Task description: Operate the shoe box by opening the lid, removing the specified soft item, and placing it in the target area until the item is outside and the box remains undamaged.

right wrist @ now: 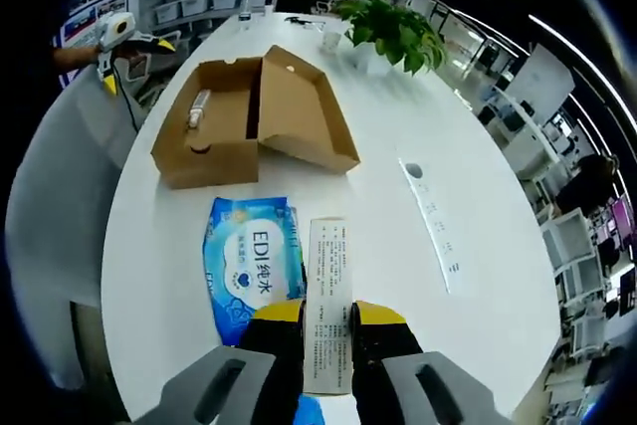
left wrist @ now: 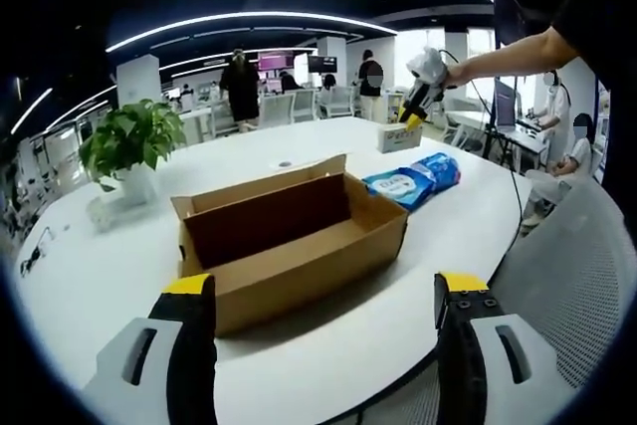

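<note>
Placement looks like the step in hand. My right jaws (right wrist: 328, 318) are pinched narrow on a white printed pack (right wrist: 328, 286), held out past the shoe box (right wrist: 199, 161), on the side away from its raised lid.

My left jaws (left wrist: 323, 291) are wide apart with nothing between them, on the near long side of the shoe box.

How I'd do it:
- lower the white pack flat onto the tabletop (right wrist: 418, 276), beside the blue wipes pack (right wrist: 254, 266), not on top of it
- part the jaws only once it rests
- stay clear of the box wall and lid; the cardboard creases easily

The blue wipes pack is glossy film with a white label and looks soft and squashy. It is outside, lying flat just beside one short end of the box.

The box is brown cardboard, lid open, no visible tears. Something small lies inside it (right wrist: 199, 106); I can't tell what.
</note>
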`<move>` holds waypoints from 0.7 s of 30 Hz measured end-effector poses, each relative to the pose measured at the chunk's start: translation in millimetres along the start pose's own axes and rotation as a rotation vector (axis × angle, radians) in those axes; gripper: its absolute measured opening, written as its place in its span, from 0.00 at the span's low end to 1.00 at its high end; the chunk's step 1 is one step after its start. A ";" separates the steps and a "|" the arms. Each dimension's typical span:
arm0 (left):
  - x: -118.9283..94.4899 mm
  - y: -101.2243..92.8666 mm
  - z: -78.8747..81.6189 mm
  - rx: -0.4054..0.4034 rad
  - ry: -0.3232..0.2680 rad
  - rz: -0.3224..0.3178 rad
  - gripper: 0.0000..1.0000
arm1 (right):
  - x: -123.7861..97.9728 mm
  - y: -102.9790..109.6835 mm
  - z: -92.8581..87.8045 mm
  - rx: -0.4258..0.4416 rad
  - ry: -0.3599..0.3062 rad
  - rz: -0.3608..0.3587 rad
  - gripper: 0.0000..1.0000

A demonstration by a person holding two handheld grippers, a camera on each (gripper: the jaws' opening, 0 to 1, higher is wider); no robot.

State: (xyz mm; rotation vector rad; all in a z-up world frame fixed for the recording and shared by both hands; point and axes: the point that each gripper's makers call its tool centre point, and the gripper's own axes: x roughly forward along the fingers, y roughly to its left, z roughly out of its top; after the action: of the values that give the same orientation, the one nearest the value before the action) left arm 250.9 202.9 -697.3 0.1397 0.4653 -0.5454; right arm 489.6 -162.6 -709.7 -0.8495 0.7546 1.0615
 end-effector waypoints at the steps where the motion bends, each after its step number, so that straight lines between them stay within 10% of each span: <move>1: 0.0 0.0 -0.5 0.001 0.002 0.000 0.94 | 1.2 -0.5 -2.9 0.001 0.006 0.000 0.13; 21: 1.1 3.5 -2.5 -0.005 0.016 0.013 0.93 | 29.4 -6.0 -65.6 -0.039 0.176 0.036 0.13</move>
State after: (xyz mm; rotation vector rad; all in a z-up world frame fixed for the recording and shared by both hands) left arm 252.6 206.0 -699.9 0.1422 0.4812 -0.5307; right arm 496.6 -208.9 -764.6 -0.9750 0.9017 1.0452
